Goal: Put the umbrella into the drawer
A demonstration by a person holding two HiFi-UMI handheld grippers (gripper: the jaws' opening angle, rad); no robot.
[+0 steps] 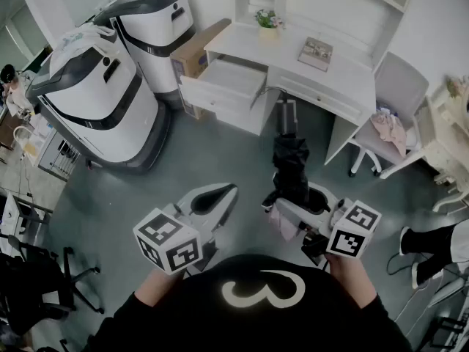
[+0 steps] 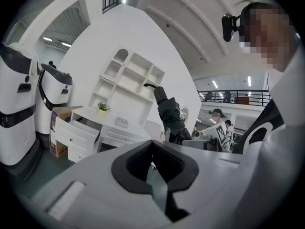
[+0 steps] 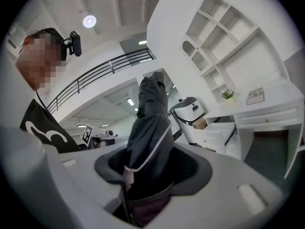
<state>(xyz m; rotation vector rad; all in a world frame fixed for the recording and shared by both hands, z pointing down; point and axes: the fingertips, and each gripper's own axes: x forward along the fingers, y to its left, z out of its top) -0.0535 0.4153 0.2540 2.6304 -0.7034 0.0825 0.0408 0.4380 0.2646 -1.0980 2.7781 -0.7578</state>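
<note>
The folded black umbrella [image 1: 291,160] is off the floor, pinched at its lower end by the right gripper [image 1: 282,202]. In the right gripper view the dark fabric fills the hollow between the black pads, and the jaws press on it from both sides. From that grip the umbrella runs toward 12 o'clock in the head view, with its far tip near the front edge of the white counter [image 1: 344,68].

The left gripper [image 1: 229,191] carries nothing. Its own view shows the jaws drawn together at the tips, with only a thin slit of floor between them nearer the camera. It sits at about 9 o'clock from the right gripper, apart from the umbrella.

The drawer [image 1: 231,79] stands pulled out of the counter's left end, at roughly 11 o'clock from the umbrella's tip and well apart from it. What is inside it cannot be made out.

On the counter top a small potted plant [image 1: 269,19] sits toward the back, and a flat book [image 1: 315,53] lies at its 4 o'clock. A cardboard box [image 1: 192,56] leans just beside the drawer at its 9 o'clock, and past it stand two large white machines [image 1: 99,101]. A pale chair [image 1: 396,86] is at the counter's 3 o'clock.
</note>
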